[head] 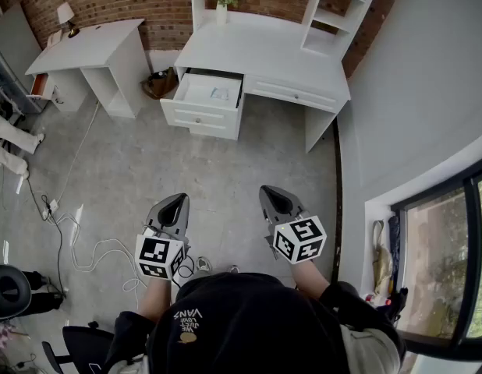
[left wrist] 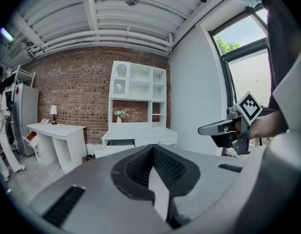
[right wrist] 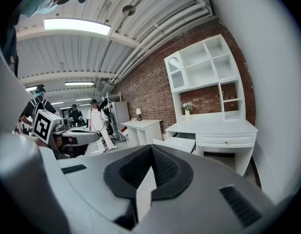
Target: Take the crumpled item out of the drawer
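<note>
The crumpled item (head: 220,93) lies inside the open drawer (head: 196,92), toward its right side; it is small and pale, and I cannot make out more. The drawer stands pulled out from the left end of the white desk (head: 264,59). A vase of flowers (head: 222,5) stands at the back of the desk top. A second white table (head: 89,47) with a lamp (head: 66,15) stands to the left, against the brick wall. Loose cables (head: 89,244) lie on the grey floor.

My left gripper (head: 177,201) and right gripper (head: 271,192) hang side by side over the floor, well apart from the desk. On both, the jaws are pressed together with nothing between them.
</note>
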The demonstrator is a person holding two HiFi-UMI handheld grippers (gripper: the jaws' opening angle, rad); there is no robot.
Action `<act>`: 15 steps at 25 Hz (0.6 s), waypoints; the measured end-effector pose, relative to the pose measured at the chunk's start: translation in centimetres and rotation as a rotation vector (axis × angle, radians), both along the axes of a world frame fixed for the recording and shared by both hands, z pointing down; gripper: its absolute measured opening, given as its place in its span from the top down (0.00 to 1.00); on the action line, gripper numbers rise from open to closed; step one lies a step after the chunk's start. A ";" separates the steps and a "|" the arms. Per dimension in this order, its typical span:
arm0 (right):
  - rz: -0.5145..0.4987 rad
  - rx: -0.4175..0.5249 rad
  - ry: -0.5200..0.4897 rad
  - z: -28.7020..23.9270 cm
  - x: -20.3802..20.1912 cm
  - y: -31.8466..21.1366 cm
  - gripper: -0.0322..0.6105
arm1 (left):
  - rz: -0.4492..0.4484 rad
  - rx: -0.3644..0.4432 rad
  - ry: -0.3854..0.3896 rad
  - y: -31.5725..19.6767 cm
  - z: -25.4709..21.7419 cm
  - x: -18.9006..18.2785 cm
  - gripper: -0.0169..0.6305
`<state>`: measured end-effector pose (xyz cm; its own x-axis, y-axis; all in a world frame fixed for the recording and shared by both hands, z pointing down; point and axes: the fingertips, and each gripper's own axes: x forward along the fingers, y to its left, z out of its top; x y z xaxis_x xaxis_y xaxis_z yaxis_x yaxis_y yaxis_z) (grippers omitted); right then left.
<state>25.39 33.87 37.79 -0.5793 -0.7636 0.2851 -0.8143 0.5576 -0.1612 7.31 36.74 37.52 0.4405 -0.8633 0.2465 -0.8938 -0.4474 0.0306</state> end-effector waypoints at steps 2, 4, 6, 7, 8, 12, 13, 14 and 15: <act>-0.005 0.006 -0.003 0.1 0.5 0.2 0.95 | -0.004 0.007 -0.003 0.3 0.0 0.7 0.96; -0.012 0.010 -0.005 0.2 1.1 0.4 0.95 | -0.014 0.015 -0.003 0.5 0.0 1.4 0.96; -0.027 0.011 -0.016 0.3 1.6 0.9 0.95 | -0.028 0.019 -0.002 0.9 0.0 2.0 0.96; -0.038 0.012 -0.028 0.4 1.7 1.1 0.95 | -0.031 0.019 -0.001 1.2 0.1 2.3 0.96; -0.048 0.015 -0.041 0.4 1.8 1.4 0.95 | -0.032 0.020 0.001 1.5 0.3 2.5 0.96; -0.064 0.041 -0.062 0.3 2.0 1.7 0.95 | -0.044 0.017 0.006 2.1 0.7 2.7 0.96; -0.063 0.042 -0.064 0.3 2.0 1.6 0.95 | -0.047 0.016 0.007 2.1 0.8 2.6 0.96; -0.062 0.041 -0.068 0.4 1.9 1.5 0.95 | -0.047 0.013 0.009 2.0 1.0 2.5 0.96; -0.062 0.040 -0.073 0.4 1.9 1.4 0.95 | -0.045 0.010 0.013 1.9 1.2 2.5 0.96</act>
